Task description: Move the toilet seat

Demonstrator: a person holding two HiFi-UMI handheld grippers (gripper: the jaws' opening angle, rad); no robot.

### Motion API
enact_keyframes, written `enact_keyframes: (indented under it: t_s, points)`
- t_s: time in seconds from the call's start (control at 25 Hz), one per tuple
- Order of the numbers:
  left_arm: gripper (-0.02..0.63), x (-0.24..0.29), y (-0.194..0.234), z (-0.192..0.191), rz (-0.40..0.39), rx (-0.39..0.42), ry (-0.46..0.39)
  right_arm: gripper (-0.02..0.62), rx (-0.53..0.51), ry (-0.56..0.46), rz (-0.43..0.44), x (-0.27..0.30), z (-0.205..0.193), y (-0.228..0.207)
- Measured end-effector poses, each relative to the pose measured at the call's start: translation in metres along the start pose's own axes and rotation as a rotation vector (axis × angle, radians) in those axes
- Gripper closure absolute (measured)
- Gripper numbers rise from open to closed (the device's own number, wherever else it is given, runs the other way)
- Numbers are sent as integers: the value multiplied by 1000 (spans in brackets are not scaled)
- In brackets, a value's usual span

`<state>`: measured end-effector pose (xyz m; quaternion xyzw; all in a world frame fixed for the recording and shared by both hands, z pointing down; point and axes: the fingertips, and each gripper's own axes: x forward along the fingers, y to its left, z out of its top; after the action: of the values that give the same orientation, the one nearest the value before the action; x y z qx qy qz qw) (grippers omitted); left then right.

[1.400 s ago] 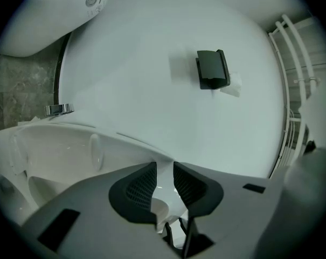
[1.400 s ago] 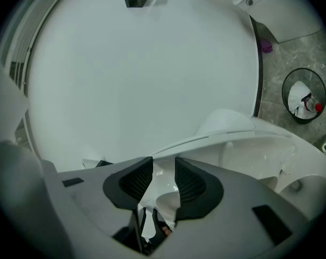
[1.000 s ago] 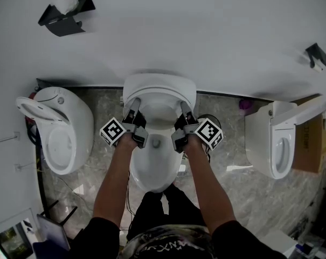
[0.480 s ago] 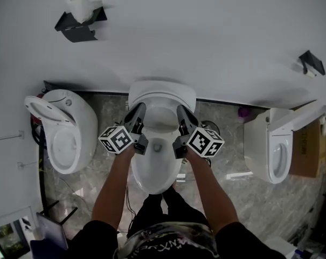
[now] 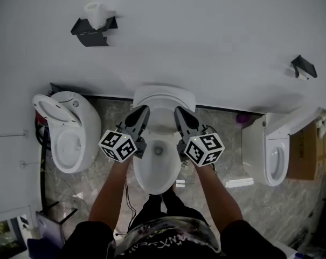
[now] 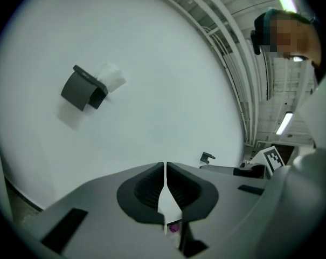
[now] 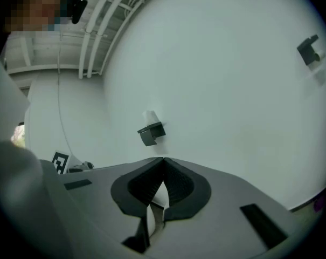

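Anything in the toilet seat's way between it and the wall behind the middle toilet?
Nothing visible. The left gripper and right gripper are each shut on a side of the toilet seat, and the wall behind it is bare there; the paper holder hangs higher and off to the left.
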<state>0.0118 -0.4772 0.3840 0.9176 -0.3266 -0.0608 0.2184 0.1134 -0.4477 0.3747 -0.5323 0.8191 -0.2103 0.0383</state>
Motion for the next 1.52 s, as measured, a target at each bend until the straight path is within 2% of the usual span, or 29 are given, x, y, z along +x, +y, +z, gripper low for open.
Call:
enact_keyframes:
  t_s: [0.16,0.44,0.68,0.96,1.52]
  points:
    - [572,-18,-30,25,-49,92,7,594,-131,-6,52,-20,22,36]
    - [572,-47,-87,68,-134,212,1,594,-288,-48,134,-57,62,89]
    - [572,-69,-122,94,-186,299,16,594,-418,-37,199,-87,80,128]
    - [572,-91,-143,103,-207,383,23,594,-450,-41,226,-104,84,151]
    - [572,-104,-144,99,-207,386,13,597,-492,-10,243,-102,73,163]
